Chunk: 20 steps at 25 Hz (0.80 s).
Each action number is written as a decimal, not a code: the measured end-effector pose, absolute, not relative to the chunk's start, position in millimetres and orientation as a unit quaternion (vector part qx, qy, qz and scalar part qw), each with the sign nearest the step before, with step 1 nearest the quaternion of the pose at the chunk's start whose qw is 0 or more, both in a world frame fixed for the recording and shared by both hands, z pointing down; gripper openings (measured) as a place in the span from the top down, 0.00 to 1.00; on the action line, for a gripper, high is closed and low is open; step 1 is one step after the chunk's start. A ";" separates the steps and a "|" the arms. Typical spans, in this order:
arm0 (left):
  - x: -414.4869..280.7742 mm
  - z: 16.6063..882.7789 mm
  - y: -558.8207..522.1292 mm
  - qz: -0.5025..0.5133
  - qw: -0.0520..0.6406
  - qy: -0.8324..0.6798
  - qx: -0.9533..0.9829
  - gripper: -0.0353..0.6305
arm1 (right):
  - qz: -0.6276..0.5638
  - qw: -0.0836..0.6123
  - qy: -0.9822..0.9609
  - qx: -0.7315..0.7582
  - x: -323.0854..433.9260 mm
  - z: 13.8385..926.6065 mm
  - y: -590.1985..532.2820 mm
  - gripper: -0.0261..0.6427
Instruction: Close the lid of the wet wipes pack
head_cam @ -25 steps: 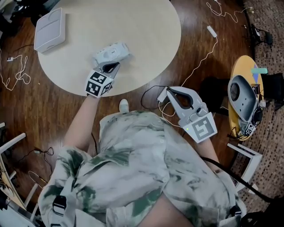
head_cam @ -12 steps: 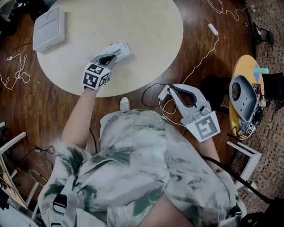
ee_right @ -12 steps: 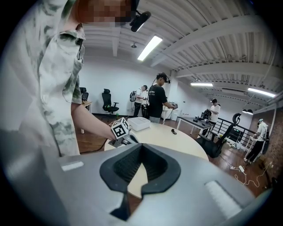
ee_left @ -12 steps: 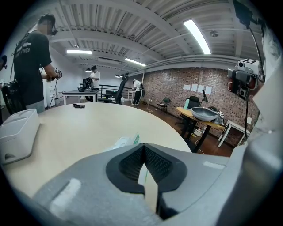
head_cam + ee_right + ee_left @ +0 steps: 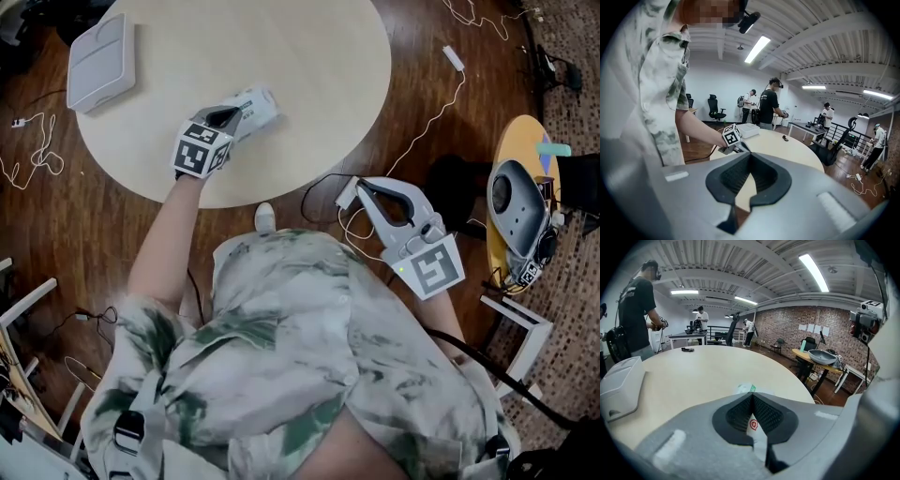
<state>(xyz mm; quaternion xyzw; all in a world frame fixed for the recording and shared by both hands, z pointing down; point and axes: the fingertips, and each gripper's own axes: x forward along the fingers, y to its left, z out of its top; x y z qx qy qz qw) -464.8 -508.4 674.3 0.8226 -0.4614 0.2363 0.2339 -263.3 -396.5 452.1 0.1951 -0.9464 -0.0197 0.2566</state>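
The white wet wipes pack (image 5: 257, 101) lies on the round beige table (image 5: 309, 84), near its front edge. My left gripper (image 5: 228, 115) is shut and rests on top of the pack's near end, so the lid is hidden beneath it. In the left gripper view the pack (image 5: 745, 389) pokes out just past the closed left gripper (image 5: 751, 397), and its red logo shows under the jaws. My right gripper (image 5: 362, 187) is shut and empty, held over the floor to the right of the table. The right gripper (image 5: 750, 157) view looks toward the left gripper's marker cube (image 5: 731, 135).
A grey flat box (image 5: 100, 61) sits at the table's far left and also shows as the box (image 5: 619, 386) in the left gripper view. Cables (image 5: 427, 117) trail on the wooden floor. A yellow side table (image 5: 517, 141) with a grey device stands at right. Several people stand in the background.
My left gripper has moved forward from the table's front edge onto the wipes pack. The right gripper has stayed almost still.
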 end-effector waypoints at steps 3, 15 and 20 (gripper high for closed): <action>-468.1 679.4 -511.2 0.246 0.237 -0.462 0.818 0.95 | -0.018 0.256 -0.947 0.195 -264.7 452.3 -399.5 0.95; -476.4 692.1 -518.7 0.285 0.248 -0.456 0.806 0.95 | -0.014 0.256 -0.947 0.192 -272.0 456.9 -410.3 0.95; -476.4 694.6 -519.4 0.293 0.259 -0.451 0.802 0.95 | -0.012 0.261 -0.946 0.193 -269.1 458.4 -410.8 0.95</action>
